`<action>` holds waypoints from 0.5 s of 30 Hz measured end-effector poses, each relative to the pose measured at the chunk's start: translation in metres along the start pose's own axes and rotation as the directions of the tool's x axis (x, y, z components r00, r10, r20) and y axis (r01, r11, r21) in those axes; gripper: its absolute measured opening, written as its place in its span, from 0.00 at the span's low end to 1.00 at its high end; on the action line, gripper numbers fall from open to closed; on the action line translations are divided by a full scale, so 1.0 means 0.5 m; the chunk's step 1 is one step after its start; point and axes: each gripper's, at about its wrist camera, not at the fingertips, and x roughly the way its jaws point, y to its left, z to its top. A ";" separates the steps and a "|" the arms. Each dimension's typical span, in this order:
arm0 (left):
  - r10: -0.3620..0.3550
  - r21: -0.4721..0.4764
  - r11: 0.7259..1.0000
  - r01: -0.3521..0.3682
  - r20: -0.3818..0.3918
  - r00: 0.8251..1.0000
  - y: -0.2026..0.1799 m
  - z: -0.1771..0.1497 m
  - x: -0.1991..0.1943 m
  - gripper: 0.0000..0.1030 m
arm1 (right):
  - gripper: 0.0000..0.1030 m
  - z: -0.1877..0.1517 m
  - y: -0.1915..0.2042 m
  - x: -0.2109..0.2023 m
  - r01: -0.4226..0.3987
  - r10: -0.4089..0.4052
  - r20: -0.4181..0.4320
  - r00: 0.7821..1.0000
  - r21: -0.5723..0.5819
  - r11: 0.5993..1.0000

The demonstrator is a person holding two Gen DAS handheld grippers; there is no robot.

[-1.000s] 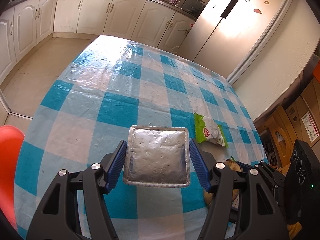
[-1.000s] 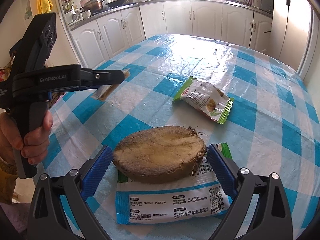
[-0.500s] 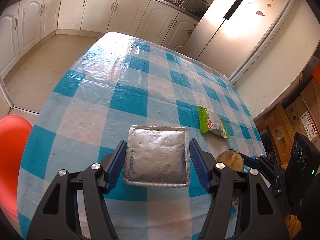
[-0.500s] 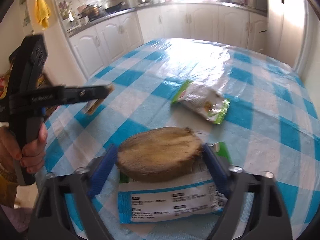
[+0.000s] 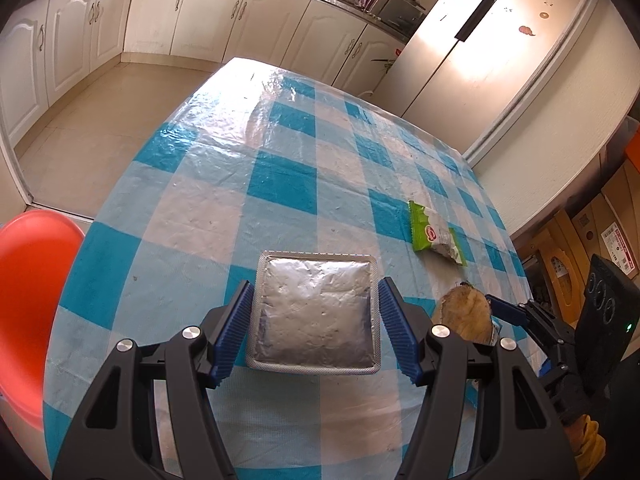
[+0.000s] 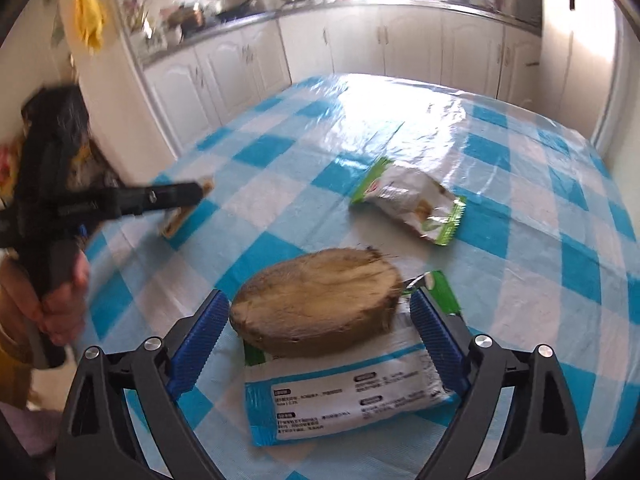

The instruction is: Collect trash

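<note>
My left gripper (image 5: 316, 286) is shut on a flat silver foil packet (image 5: 314, 312), held above the blue-checked table (image 5: 280, 184). In the right wrist view that packet (image 6: 182, 218) shows edge-on at the left. My right gripper (image 6: 320, 300) hangs low over the table, its jaws opening. Between its blue pads (image 6: 200, 340) sits a brown fibrous husk half (image 6: 316, 300), with a thin gap at the right pad. The husk (image 5: 466, 316) lies on a white and blue wrapper (image 6: 352, 396). A green and white snack bag (image 6: 408, 208) lies further out on the cloth.
An orange chair (image 5: 28, 300) stands at the table's left edge. White cabinets (image 5: 200, 12) and a fridge (image 5: 500, 40) line the far walls. Cardboard boxes (image 5: 580, 248) are stacked to the right. A person's hand (image 6: 60, 304) grips the left tool.
The left gripper has drifted with the foil packet, so more of the orange chair and the husk come into its view. The right view is now blurred; the husk stays between the pads.
</note>
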 end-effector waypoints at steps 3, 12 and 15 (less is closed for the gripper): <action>0.003 0.004 1.000 -0.003 -0.001 1.000 0.000 -0.003 -0.001 0.62 | 0.92 0.005 0.015 0.017 0.042 -0.043 -0.027 0.999 -0.049 0.998; 0.001 0.002 1.000 -0.001 -0.002 1.000 0.001 -0.004 -0.003 0.62 | 0.89 0.006 0.021 0.035 0.082 -0.086 -0.040 0.995 -0.097 0.992; -0.001 0.004 1.000 0.001 -0.001 1.000 0.000 -0.004 -0.005 0.62 | 0.89 0.006 0.016 0.032 0.073 -0.076 -0.034 0.997 -0.078 0.994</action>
